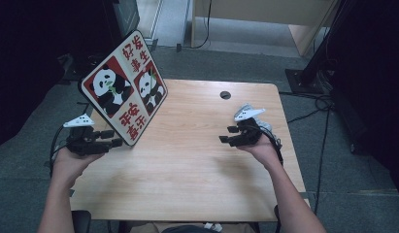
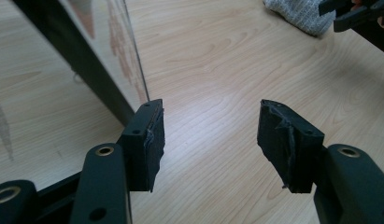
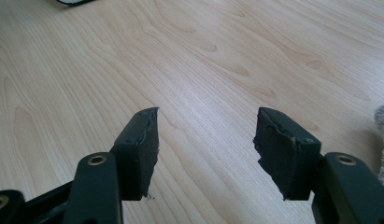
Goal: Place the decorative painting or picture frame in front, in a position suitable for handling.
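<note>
Black-framed panda board [image 1: 123, 87] stands tilted at the table's [image 1: 197, 160] left edge, just beside your left gripper [image 1: 111, 138], jaws wide and empty, apparently ready to steady it; right gripper [image 1: 228, 134] likewise gapes, well apart.

Panda board [image 1: 123, 87] tilted over table [image 1: 197, 165] left edge; cloth [image 2: 299, 14] right.

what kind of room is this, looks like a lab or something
Probably a lab or recording space rather than a home: a bare wooden table on grey carpet, a dark stand base with trailing cables at the right, and a panda sign board propped at the table's left edge.
</note>
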`<state>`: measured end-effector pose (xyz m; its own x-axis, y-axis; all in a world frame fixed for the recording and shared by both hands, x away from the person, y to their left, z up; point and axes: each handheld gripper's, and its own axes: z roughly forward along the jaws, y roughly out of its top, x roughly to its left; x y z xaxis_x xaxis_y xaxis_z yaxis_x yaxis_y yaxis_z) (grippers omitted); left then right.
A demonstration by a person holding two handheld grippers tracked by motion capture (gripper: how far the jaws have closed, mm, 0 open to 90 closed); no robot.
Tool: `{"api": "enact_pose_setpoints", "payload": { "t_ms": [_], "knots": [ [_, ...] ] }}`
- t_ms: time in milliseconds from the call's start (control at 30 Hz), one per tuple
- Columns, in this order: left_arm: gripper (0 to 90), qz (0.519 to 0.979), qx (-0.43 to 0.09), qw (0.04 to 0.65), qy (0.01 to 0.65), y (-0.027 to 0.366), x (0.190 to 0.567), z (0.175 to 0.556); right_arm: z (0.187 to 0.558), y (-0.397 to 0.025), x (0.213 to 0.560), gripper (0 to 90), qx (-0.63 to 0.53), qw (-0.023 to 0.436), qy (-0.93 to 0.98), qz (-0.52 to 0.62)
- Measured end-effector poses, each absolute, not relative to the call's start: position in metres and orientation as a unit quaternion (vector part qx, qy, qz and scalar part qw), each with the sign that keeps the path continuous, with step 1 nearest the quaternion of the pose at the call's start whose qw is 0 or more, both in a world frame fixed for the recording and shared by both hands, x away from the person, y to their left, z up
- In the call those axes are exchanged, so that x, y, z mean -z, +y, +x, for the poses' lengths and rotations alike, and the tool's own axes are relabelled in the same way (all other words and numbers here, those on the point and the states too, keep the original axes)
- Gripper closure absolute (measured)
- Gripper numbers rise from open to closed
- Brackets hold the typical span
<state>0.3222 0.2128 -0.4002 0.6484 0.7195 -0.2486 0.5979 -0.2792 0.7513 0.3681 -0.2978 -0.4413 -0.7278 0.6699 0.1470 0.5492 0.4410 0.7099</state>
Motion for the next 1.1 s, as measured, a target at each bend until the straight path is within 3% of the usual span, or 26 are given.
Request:
{"api": "enact_pose_setpoints", "payload": {
  "t_ms": [167, 1100],
  "knots": [
    [47.0, 0.792, -0.072, 0.432, 0.426, 0.223, 0.4, 0.324, 0.368, -0.297, 0.442, 40.3, -0.385, 0.078, 0.846, 0.36],
    [53.2, 0.778, -0.07, 0.426, 0.456, 0.253, 0.364, 0.355, 0.364, -0.298, 0.444, 40.3, -0.371, 0.081, 0.853, 0.359]
  ]
}}
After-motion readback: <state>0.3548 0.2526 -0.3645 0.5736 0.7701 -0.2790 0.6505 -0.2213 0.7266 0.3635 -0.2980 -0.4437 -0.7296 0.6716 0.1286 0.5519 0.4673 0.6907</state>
